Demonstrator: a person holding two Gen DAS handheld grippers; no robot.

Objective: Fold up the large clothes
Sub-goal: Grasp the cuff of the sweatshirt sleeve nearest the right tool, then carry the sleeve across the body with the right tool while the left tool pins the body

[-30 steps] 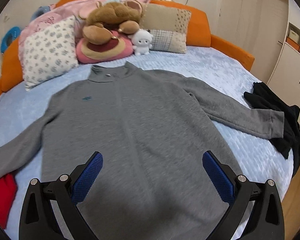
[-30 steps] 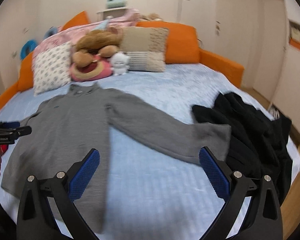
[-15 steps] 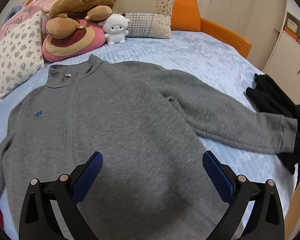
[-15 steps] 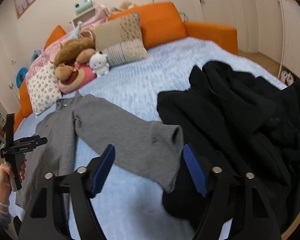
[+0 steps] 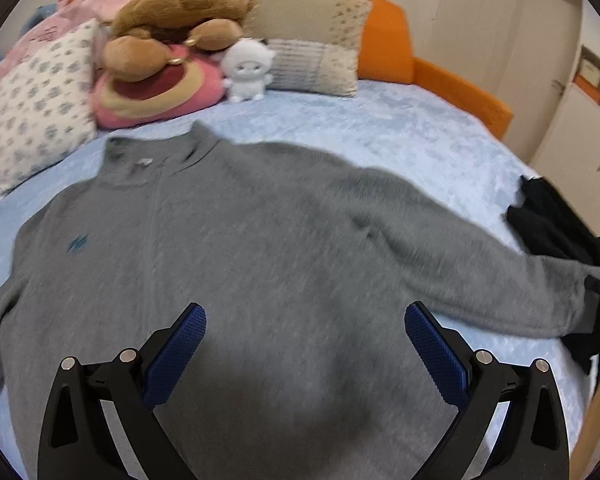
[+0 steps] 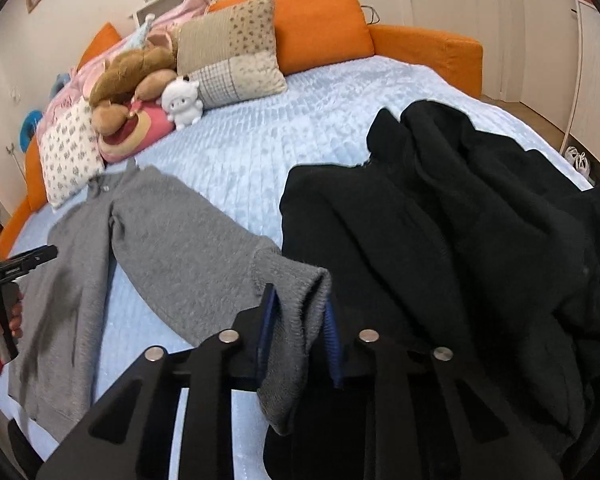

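Note:
A large grey sweater (image 5: pixel 260 248) lies flat on the light blue bed (image 5: pixel 400 128), collar toward the pillows, sleeves spread. My left gripper (image 5: pixel 305 336) is open and empty above the sweater's lower body. My right gripper (image 6: pixel 300 320) is shut on the cuff of the grey sweater's sleeve (image 6: pixel 296 280), at the edge of the black clothes. The sleeve (image 6: pixel 188 240) runs from the cuff back to the sweater's body (image 6: pixel 72 260). The left gripper also shows at the left edge of the right wrist view (image 6: pixel 16 264).
A pile of black clothes (image 6: pixel 460 220) lies on the bed's right side, also in the left wrist view (image 5: pixel 556 224). Pillows and plush toys (image 5: pixel 172 40) line the orange headboard (image 6: pixel 324 20). White cabinets (image 5: pixel 580 140) stand to the right.
My right gripper has moved in and closed on the sleeve cuff. My left gripper has shifted a little over the sweater and stays open.

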